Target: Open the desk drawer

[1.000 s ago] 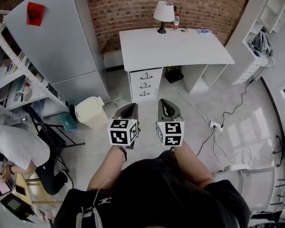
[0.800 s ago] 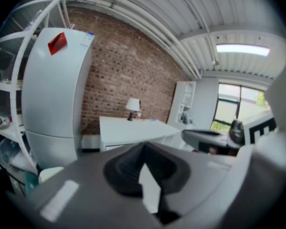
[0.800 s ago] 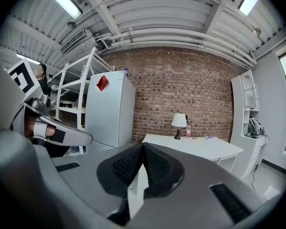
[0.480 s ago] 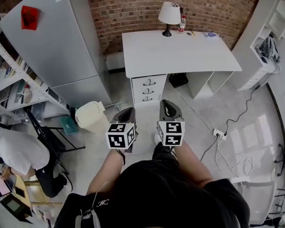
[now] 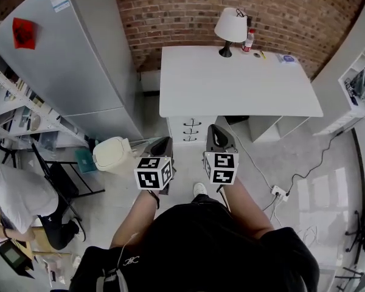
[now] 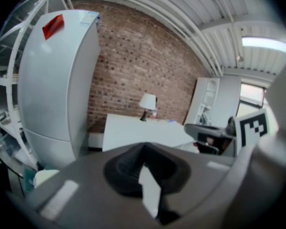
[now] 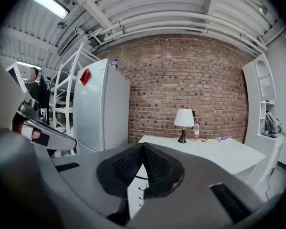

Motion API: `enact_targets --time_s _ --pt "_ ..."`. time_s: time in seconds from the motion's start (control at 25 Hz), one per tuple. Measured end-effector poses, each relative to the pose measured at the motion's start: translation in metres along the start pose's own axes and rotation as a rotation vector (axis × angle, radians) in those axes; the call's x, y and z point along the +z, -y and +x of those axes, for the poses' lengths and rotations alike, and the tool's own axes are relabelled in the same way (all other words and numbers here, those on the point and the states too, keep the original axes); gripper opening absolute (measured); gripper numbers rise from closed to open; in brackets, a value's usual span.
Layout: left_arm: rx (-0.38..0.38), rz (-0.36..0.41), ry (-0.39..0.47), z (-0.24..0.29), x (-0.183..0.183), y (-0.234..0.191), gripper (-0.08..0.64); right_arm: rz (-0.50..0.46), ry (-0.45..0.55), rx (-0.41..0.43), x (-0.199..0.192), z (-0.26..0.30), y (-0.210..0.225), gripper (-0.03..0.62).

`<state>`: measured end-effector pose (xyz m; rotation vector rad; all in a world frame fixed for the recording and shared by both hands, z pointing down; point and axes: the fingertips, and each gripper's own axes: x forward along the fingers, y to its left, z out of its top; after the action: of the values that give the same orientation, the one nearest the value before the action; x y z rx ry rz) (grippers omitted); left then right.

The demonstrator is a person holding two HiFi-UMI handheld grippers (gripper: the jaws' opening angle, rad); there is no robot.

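The white desk (image 5: 231,84) stands against the brick wall, with a stack of three drawers (image 5: 191,128) under its left end, all pushed in. My left gripper (image 5: 163,142) and right gripper (image 5: 215,130) are held side by side in front of the drawers, a short way off and touching nothing. Both are shut and empty. In the right gripper view the jaws (image 7: 143,145) meet at the tips, and the drawer handles (image 7: 142,189) show in the slit below. The left gripper (image 6: 144,146) points at the desk (image 6: 143,130) from farther left.
A lamp (image 5: 231,24), a bottle (image 5: 249,39) and small items sit at the desk's back edge. A grey fridge (image 5: 67,53) stands left of the desk, with a cream bin (image 5: 112,154) in front. A person (image 5: 18,199) crouches at far left. A power strip (image 5: 280,192) and cables lie right.
The desk and drawers have come closer and lower in the head view as I step toward them. Both grippers stay shut, side by side.
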<state>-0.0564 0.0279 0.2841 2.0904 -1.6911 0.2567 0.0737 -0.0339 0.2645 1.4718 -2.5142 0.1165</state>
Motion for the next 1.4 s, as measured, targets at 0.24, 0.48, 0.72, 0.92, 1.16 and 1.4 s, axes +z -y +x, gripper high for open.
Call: enact_targets --time_s 0.24,0.48,0.72,0.92,1.16,1.4 --pt "0.056 -0.024 -0.006 0.051 0.023 0.001 -0.003 -0.032 -0.011 0.069 0.005 0.05 0.038 -0.002" --pt "0.131 -0.068 -0.003 0.087 0.03 -0.003 -0.003 -0.077 -0.044 0.158 -0.001 0.093 0.058 -0.002" --pt "0.176 -0.117 -0.07 0.096 0.005 -0.02 -0.003 -0.077 -0.101 0.287 -0.029 0.121 0.039 -0.003" --pt "0.2 -0.149 -0.088 0.101 -0.006 -0.044 -0.003 -0.141 -0.146 0.331 -0.053 0.132 0.019 -0.003" --pt "0.218 -0.137 -0.129 0.11 -0.032 -0.063 -0.003 -0.288 -0.208 0.351 -0.083 0.14 0.01 -0.003" --pt "0.222 -0.223 -0.161 0.115 -0.065 -0.071 -0.003 -0.43 -0.273 0.389 -0.12 0.142 -0.001 -0.002"
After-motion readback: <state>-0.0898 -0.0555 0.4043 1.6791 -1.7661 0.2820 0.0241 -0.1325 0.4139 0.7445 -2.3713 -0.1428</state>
